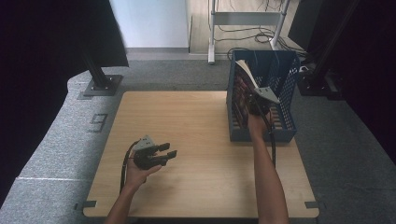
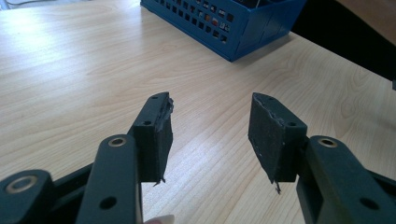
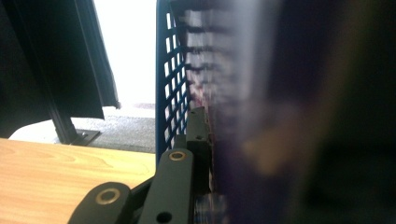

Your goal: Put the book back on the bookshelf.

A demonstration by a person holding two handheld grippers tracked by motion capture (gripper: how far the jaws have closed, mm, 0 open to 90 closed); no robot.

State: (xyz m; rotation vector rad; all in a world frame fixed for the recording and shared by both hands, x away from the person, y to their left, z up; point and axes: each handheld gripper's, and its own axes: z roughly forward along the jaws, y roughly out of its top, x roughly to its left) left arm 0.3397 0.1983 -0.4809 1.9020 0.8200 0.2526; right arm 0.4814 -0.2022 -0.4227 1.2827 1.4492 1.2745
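— Right gripper [image 1: 258,106] first: what's it doing?

— I've got it down inside the blue rack [image 1: 285,93] at the table's [image 1: 187,140] far right corner, jaws clamped tight on a book [image 1: 243,86]. That book leans in the rack's left slot, its top corner poking above the rim.

— And your left gripper [image 1: 169,151]?

— Jaws apart, nothing between them, just bare wood. It's low over the near left of the table, well apart from the rack, pointing toward it.
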